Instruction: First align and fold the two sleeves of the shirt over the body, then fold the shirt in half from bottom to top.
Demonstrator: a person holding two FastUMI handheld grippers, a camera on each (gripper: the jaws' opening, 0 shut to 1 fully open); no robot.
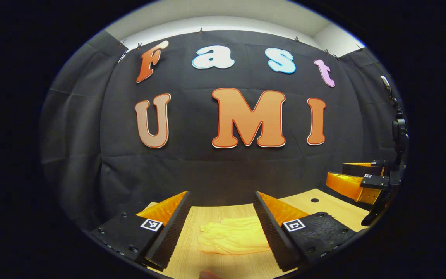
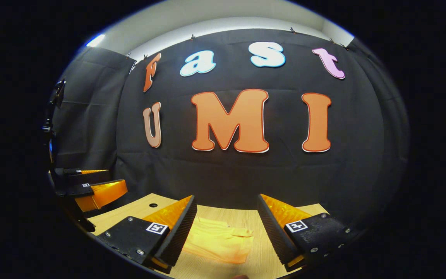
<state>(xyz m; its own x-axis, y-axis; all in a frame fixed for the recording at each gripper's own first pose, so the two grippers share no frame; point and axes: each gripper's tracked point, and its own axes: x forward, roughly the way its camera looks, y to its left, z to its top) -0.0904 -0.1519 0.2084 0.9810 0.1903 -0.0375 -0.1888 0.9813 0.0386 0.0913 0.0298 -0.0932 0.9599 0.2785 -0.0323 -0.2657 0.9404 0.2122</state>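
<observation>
A pale yellow shirt [image 1: 232, 236] lies bunched on the wooden table [image 1: 223, 261], low in the left gripper view between my left gripper's fingers. My left gripper [image 1: 221, 215] is open, held above the cloth without touching it. In the right gripper view a flatter part of the shirt [image 2: 221, 240] lies on the table [image 2: 258, 257] below my right gripper [image 2: 227, 217], which is also open and holds nothing. My right gripper [image 1: 356, 178] appears at the right of the left gripper view, and my left gripper [image 2: 95, 182] at the left of the right gripper view, both above the table.
The booth's black cloth wall [image 1: 223, 166] rises right behind the table's far edge. A small round hole [image 1: 314, 200] sits in the tabletop near the far right corner in the left gripper view, and the hole [image 2: 153, 205] shows at far left in the right gripper view.
</observation>
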